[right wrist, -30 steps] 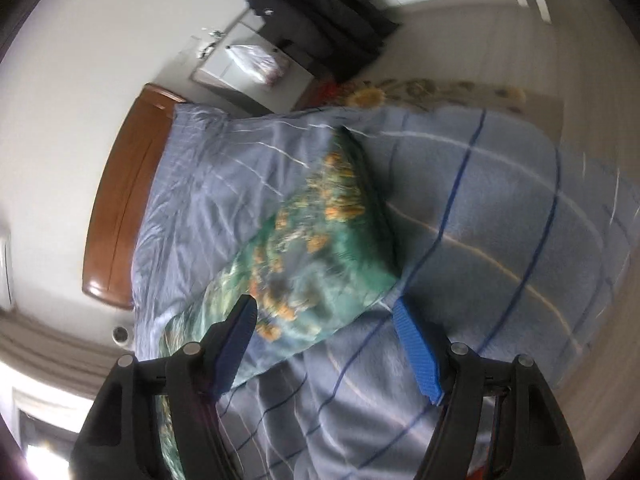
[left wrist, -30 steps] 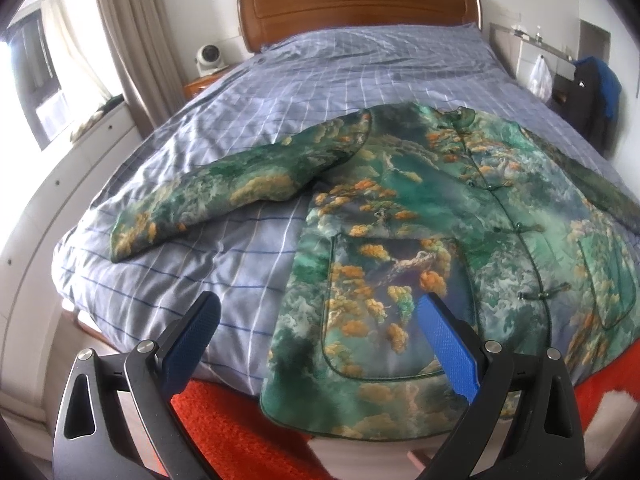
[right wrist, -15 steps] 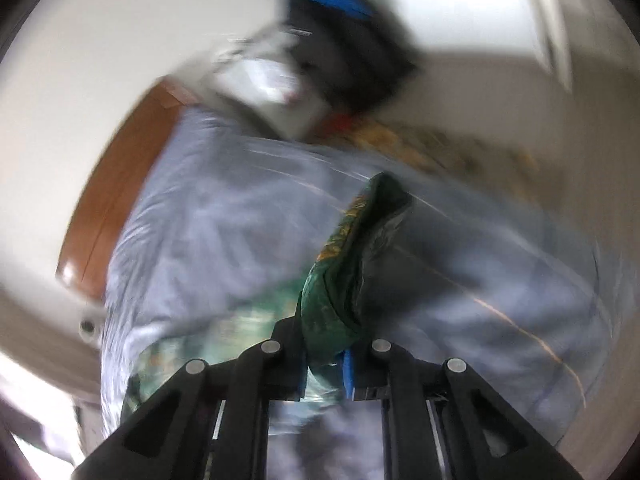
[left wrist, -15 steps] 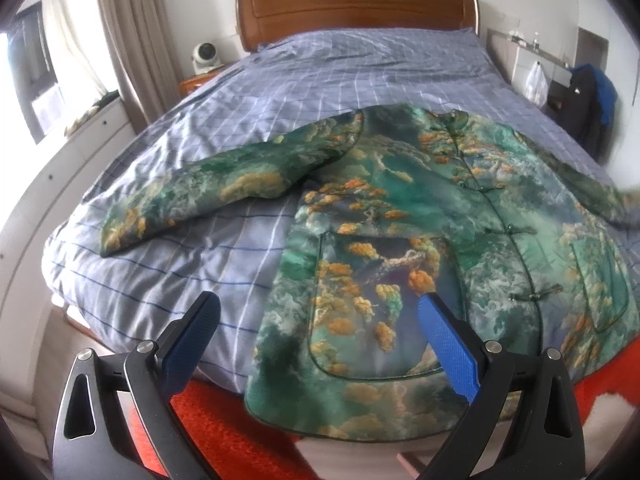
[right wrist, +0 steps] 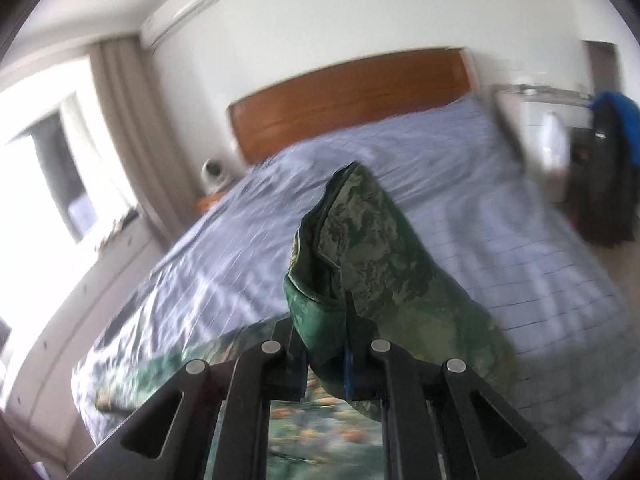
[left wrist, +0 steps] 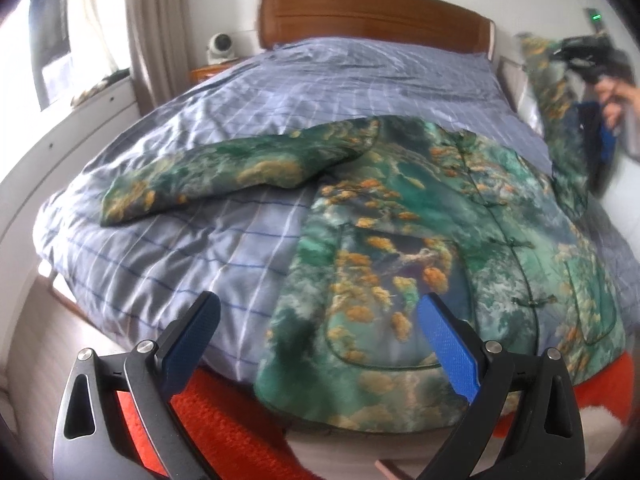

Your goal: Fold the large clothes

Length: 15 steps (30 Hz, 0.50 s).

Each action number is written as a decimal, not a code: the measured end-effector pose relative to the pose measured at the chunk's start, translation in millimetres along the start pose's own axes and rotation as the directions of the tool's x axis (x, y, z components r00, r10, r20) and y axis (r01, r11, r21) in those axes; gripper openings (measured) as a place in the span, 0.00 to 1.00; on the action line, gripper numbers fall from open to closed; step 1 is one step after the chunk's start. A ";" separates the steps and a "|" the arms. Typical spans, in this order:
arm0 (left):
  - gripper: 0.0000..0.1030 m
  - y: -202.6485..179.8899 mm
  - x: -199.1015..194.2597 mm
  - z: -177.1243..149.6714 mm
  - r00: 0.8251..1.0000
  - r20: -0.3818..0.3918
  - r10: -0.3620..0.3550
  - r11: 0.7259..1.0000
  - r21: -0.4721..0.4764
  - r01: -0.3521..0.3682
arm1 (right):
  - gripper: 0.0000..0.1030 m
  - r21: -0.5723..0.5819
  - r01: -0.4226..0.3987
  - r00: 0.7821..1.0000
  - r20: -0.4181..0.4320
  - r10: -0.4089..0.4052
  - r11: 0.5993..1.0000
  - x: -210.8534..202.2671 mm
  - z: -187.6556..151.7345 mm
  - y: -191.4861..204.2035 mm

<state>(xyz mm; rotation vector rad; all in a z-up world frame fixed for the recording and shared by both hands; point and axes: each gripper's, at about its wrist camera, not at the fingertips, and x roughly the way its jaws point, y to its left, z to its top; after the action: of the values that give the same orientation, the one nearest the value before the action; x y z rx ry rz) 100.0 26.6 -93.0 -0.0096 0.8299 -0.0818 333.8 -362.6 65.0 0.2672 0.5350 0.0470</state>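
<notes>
Blue-checked cotton covers the wide bed (left wrist: 328,92), which serves as the folding surface. It carries the large quilted jacket of green fabric printed with orange blossoms (left wrist: 432,256), laid front-up across its near half so the whole shape can be seen. The hem hangs over the foot edge above an orange rug (left wrist: 224,412).

The jacket's one sleeve (left wrist: 224,176) lies spread flat toward the bed's window-side edge, waiting its turn. The other sleeve (right wrist: 360,256) is raised off the bed at the opposite side, probably to be carried across the body as the first fold.

The right gripper (right wrist: 326,354) has its jaws clamped tight on that sleeve's cuff end. The left gripper (left wrist: 320,328) hangs over the foot edge, jaws wide apart and holding nothing, likely ready to steady the hem.
</notes>
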 end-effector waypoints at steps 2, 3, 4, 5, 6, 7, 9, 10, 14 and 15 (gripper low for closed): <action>0.96 10.6 2.1 -2.3 1.000 -0.009 0.003 0.999 -0.039 -0.003 | 0.17 -0.027 0.008 0.999 -0.045 -0.009 1.000 42.5 -21.3 35.0; 0.96 14.0 2.9 -3.4 1.000 -0.013 0.004 0.999 -0.050 -0.004 | 0.24 -0.040 0.015 0.998 -0.067 -0.018 0.999 64.6 -35.6 50.3; 0.96 17.8 4.5 -4.7 1.000 -0.020 0.006 0.998 -0.063 -0.007 | 0.42 -0.051 -0.004 0.993 -0.114 -0.002 0.999 91.1 -52.9 66.5; 0.96 20.2 5.4 -6.1 1.000 -0.025 0.009 0.998 -0.070 -0.011 | 0.52 -0.043 -0.042 0.987 -0.158 0.035 0.998 105.1 -68.7 76.3; 0.96 22.4 5.9 -7.5 0.999 -0.029 0.015 0.997 -0.073 -0.017 | 0.59 -0.017 -0.092 0.977 -0.197 0.087 0.996 117.8 -84.1 82.4; 0.96 24.2 6.2 -8.8 0.999 -0.030 0.023 0.997 -0.073 -0.026 | 0.59 0.024 -0.141 0.963 -0.227 0.143 0.990 125.9 -101.2 86.2; 0.97 26.1 6.4 -11.3 0.999 -0.029 0.041 0.997 -0.068 -0.042 | 0.59 0.064 -0.204 0.939 -0.270 0.214 0.977 132.9 -121.5 91.6; 0.97 26.2 8.1 -12.4 0.998 -0.033 0.048 0.997 -0.065 -0.050 | 0.59 0.066 -0.232 0.927 -0.286 0.242 0.970 132.6 -129.1 93.7; 0.97 21.7 13.8 -14.2 0.998 -0.050 0.040 0.997 -0.067 -0.044 | 0.60 0.027 -0.251 0.932 -0.262 0.249 0.968 105.5 -133.6 57.8; 0.97 17.9 15.5 -14.2 0.998 -0.054 0.035 0.997 -0.064 -0.038 | 0.63 0.034 -0.240 0.938 -0.248 0.241 0.970 98.1 -131.3 40.9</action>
<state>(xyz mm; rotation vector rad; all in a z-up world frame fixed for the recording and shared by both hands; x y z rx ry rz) 101.2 43.5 -114.7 -0.0533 0.8848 -0.0205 352.3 -280.5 -81.5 0.3313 0.7519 0.3217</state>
